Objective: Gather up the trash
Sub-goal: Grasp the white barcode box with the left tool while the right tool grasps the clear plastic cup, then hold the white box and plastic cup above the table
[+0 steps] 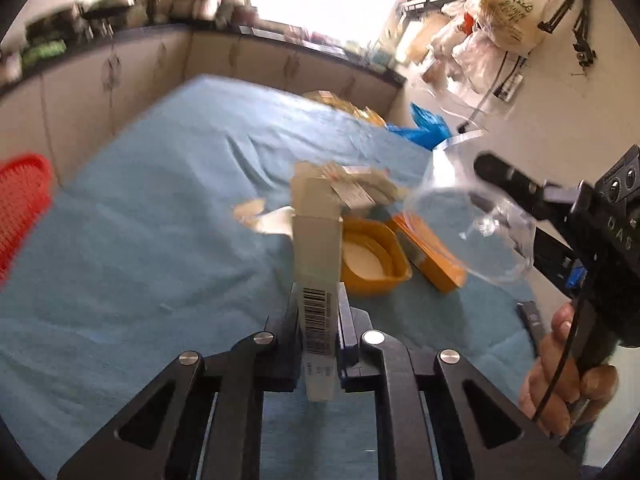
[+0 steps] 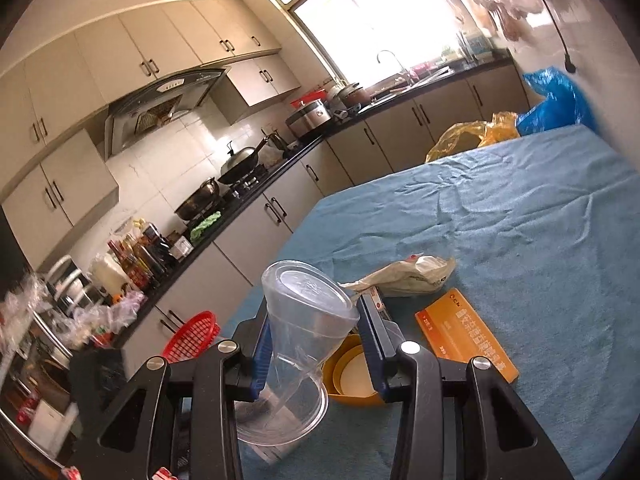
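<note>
**Ana:** Two pieces of trash are in hand. In the left wrist view, the left gripper (image 1: 319, 312) is clenched on a slim white carton (image 1: 318, 264), pinched near its barcoded end, so the carton sticks out ahead over the blue tablecloth (image 1: 140, 208). Just past the carton lie a yellow tub (image 1: 374, 258) and an orange box (image 1: 430, 254).

**Ben:** And to the right of the carton?

**Ana:** The right gripper (image 1: 504, 216), carried by a hand (image 1: 568, 376), holds a clear plastic cup (image 1: 468, 232) in the air.

**Ben:** Right wrist view?

**Ana:** Same grasp: the right gripper (image 2: 312, 340) squeezes the clear plastic cup (image 2: 304, 332) at its waist, base pointing away, mouth toward the camera. Beyond the cup sit the yellow tub (image 2: 352, 372), the orange box (image 2: 464, 336) and a crumpled wrapper (image 2: 404, 276). A red basket (image 2: 192, 336) is left of the cup, off the cloth's edge.

**Ben:** Advice?

**Ana:** I'd judge the carton grip short, so keep it clamped and avoid swinging. The cup is thin; squeeze no harder. No bin is visible; perhaps the red basket serves.
</note>
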Demonstrator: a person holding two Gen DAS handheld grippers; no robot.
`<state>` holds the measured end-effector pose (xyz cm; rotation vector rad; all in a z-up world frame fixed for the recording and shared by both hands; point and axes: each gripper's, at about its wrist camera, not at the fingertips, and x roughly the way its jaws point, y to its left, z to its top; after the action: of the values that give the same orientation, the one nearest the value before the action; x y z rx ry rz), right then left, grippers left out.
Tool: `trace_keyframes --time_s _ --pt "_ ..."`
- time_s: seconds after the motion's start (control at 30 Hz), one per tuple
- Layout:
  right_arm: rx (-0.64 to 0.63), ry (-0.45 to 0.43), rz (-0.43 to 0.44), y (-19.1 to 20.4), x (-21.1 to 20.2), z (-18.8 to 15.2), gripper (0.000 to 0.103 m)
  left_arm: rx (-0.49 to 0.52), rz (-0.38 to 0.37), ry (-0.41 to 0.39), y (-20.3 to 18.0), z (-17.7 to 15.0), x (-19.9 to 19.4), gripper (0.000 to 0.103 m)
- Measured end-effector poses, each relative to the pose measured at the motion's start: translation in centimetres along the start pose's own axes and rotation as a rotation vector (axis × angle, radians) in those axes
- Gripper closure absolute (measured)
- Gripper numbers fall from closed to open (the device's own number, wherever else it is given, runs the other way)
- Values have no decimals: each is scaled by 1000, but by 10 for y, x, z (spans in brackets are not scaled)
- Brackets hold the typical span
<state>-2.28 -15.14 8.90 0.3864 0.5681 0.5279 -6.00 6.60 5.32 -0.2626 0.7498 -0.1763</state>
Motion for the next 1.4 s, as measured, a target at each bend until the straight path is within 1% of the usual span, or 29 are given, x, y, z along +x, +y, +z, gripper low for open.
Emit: trace_keyframes --time_s 0.03,0.13,0.2,0.27,0.33,0.47,0.8,1.07,1.4 --pt "-32 -8 -17 6 0 -2 60 20 29 -25 0 1 -5 91" --pt "-108 -28 -58 20 1 -9 60 93 156 -117 3 1 -21 91" --pt "-173 -42 -95 32 3 -15 60 125 214 -146 5 0 -26 91" --pt "-236 -53 -117 44 5 -24 60 141 251 -168 8 -2 -29 91" --pt "-279 -56 -127 51 7 -29 60 148 273 -176 12 -2 -30 91" --pt "-323 -46 -139 55 13 -36 60 136 289 -173 20 -2 -30 91" --pt "-332 -23 -142 52 19 -38 60 137 345 -171 30 -5 -31 91" --pt "-335 -19 -141 53 19 -40 60 153 380 -170 30 -6 -28 91" --pt "-335 -20 -138 55 19 -40 60 171 400 -175 25 -7 -28 91"
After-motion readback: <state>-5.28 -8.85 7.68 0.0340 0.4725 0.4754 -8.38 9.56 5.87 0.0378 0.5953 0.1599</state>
